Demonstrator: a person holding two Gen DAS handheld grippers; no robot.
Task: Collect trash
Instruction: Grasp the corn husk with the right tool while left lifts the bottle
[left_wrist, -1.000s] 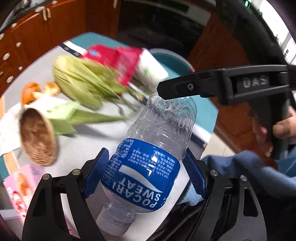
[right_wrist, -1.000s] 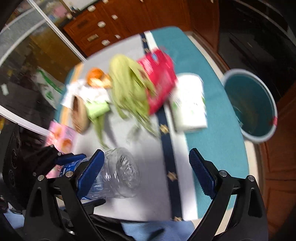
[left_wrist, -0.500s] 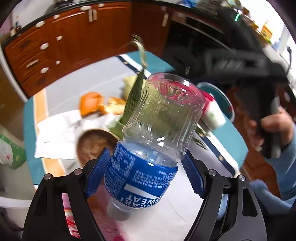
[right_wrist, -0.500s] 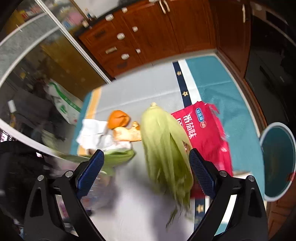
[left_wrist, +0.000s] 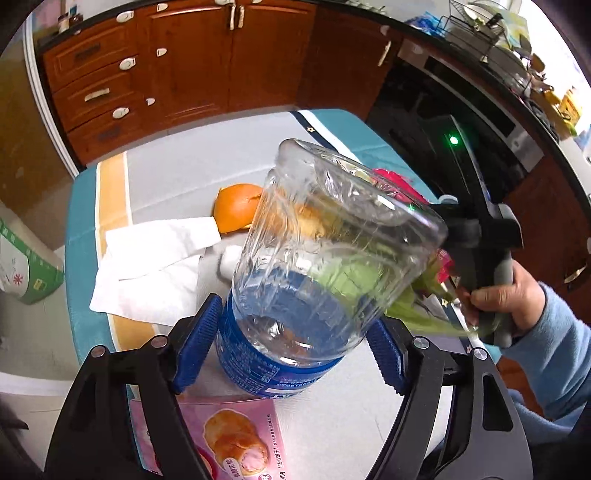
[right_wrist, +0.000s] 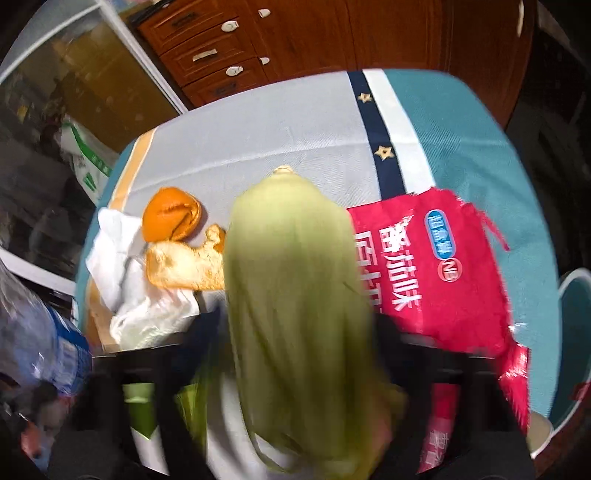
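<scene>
My left gripper (left_wrist: 291, 343) is shut on a clear plastic bottle (left_wrist: 332, 258) with a blue label, which is tilted with its base towards the camera. The same bottle (right_wrist: 48, 332) shows at the left edge of the right wrist view. A bundle of green corn husks (right_wrist: 295, 277) lies on the table between the blurred fingers of my right gripper (right_wrist: 299, 332). Its jaws are closing and meet the bundle's sides. A hand (left_wrist: 509, 299) holds that gripper at the right, with husk ends (left_wrist: 424, 306) below it.
A red snack bag (right_wrist: 436, 273) lies right of the husks. Orange peel (right_wrist: 170, 218), a tan bread piece (right_wrist: 184, 266) and white tissue (left_wrist: 155, 258) lie to the left. A pink pastry wrapper (left_wrist: 229, 435) is near me. A teal bin (right_wrist: 576, 314) stands past the table's right edge.
My right gripper has come down over the corn husks and its jaws have closed in on them. The left gripper has swung the bottle to the left and tilted its base up.
</scene>
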